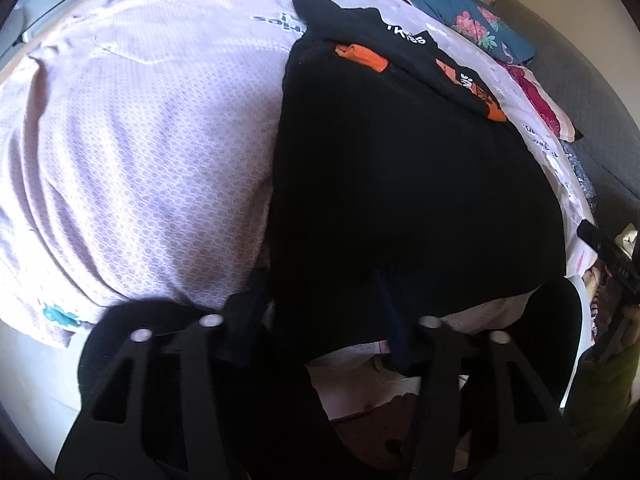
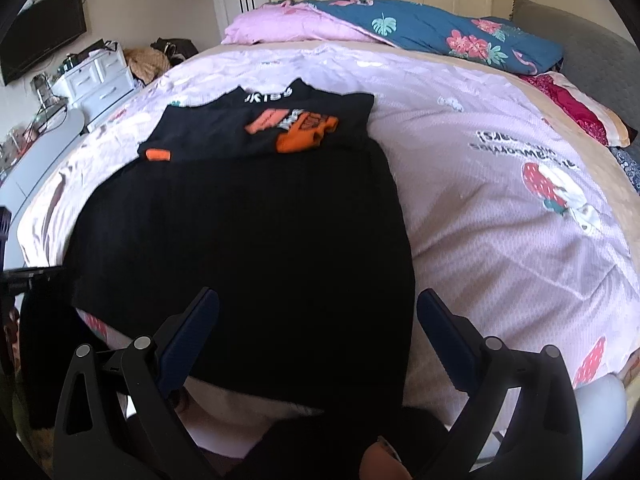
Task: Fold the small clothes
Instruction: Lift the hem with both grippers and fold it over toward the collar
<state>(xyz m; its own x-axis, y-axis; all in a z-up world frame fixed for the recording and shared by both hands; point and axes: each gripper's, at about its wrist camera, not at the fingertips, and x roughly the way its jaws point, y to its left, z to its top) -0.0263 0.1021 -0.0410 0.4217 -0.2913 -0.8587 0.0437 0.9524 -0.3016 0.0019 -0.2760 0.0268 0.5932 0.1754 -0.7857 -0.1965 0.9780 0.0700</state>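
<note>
Two grippers: both sit low at the near edge of the bed, pointing over the dark clothes.
Right gripper (image 2: 318,334): jaws spread wide, with nothing between them; the blue-padded fingers (image 2: 188,340) hover over the near hem of the black garment (image 2: 248,240), and contact cannot be told.
Left gripper (image 1: 320,320): jaws spread apart; the near edge of the black garment (image 1: 400,200) drapes over the gap, hiding the tips, so whether cloth is pinched cannot be told.
Black garment: lies flat and spread on the bed, its near edge at the bed's front edge.
Black shirt with orange print (image 2: 288,128): lies beyond the black garment, touching its far edge, white lettering at the collar.
Bed cover (image 2: 480,200): pale pink, patterned, with printed cartoon figures.
Blue floral quilt (image 2: 440,32): bunched at the far end of the bed.
White drawers (image 2: 96,76): far left, beside the bed.
</note>
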